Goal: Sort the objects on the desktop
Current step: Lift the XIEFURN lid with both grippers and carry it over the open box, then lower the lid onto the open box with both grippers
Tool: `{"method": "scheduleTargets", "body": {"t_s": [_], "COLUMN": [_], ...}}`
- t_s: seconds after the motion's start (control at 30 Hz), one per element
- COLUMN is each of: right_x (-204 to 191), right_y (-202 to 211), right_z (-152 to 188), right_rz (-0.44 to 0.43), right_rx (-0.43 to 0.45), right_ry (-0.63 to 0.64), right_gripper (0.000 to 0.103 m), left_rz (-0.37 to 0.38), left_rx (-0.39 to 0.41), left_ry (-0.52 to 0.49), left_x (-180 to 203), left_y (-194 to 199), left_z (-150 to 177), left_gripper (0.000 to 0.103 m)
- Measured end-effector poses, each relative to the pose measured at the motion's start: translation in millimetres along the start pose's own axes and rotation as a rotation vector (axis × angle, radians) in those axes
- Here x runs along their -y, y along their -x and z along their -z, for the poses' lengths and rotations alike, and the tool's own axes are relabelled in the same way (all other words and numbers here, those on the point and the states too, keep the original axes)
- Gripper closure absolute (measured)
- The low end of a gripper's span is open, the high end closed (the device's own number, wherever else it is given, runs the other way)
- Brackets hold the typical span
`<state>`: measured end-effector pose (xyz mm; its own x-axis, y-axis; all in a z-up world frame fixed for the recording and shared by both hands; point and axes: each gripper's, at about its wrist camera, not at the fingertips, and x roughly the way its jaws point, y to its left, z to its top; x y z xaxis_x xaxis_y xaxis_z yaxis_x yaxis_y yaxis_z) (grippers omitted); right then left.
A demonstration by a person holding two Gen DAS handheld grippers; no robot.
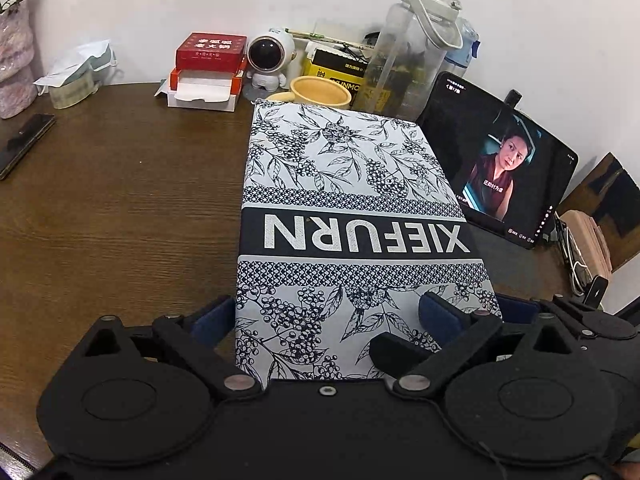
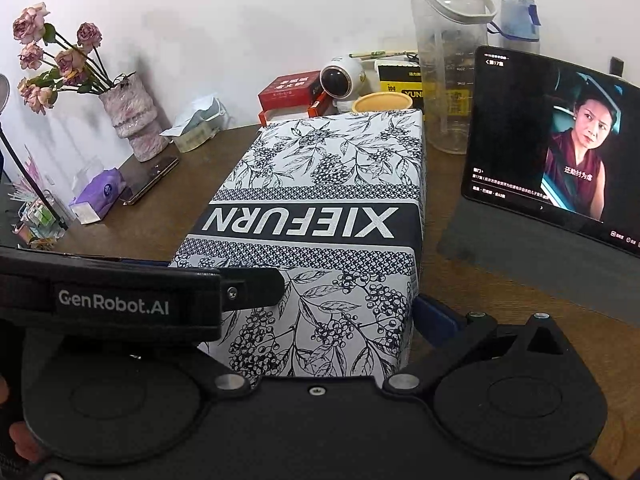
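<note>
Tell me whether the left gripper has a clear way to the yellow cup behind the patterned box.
Probably not directly. The patterned box lies lengthwise between the left gripper and the yellow cup, and the gripper's fingers straddle the box's near end. It would have to go over or around.

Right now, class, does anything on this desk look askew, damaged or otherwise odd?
Nothing is spilled or broken. The patterned box reads upside down from the grippers' side. The red box sits on an open box, its paper liner showing. The flowers in the vase look dried and drooping.
</note>
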<state>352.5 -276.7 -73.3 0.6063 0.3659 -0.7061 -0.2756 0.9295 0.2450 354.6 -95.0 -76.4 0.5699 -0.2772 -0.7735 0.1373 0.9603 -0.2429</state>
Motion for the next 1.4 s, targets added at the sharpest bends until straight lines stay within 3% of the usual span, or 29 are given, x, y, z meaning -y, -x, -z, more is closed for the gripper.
{"method": "scheduleTargets", "body": {"t_s": [0.37, 0.77, 0.93, 1.17, 1.3, 1.33, 1.4], "right_x": [6.3, 17.6, 25.4, 38.2, 44.3, 45.5, 46.4], "right_y": [-14.2, -22.4, -11.3, -22.3, -35.6, -38.9, -43.5], "right_z": [5.7, 0.0, -12.4, -45.1, -54.8, -56.4, -57.9], "right_rz": [0.008, -0.020, -0.051, -0.023, -0.019, -0.020, -0.009], "right_rx": [-0.049, -0.080, -0.050, -0.050, -0.077, -0.086, -0.095], "right_ry": [-0.006, -0.072, -0.081, -0.104, -0.120, -0.127, -0.127], "right_gripper": [0.002, 0.002, 0.007, 0.007, 0.022, 0.025, 0.025], "left_rz": [-0.036, -0.026, -0.006, -0.066, -0.051, -0.051, -0.050], "left_rx": [-0.054, -0.110, -0.008, -0.028, -0.070, -0.081, -0.102], "left_ry": [-0.041, -0.018, -0.031, -0.057, -0.039, -0.041, -0.042], "left_x": [3.8, 0.0, -2.8, 1.8, -1.3, -1.8, -3.0], "left_y": [-17.1, -28.9, -13.7, -34.0, -50.1, -54.0, -61.3], "left_z": [1.4, -12.2, -31.4, -68.8, -77.8, -78.2, -79.1], "left_gripper": [0.006, 0.000, 0.001, 0.001, 0.003, 0.008, 0.010]}}
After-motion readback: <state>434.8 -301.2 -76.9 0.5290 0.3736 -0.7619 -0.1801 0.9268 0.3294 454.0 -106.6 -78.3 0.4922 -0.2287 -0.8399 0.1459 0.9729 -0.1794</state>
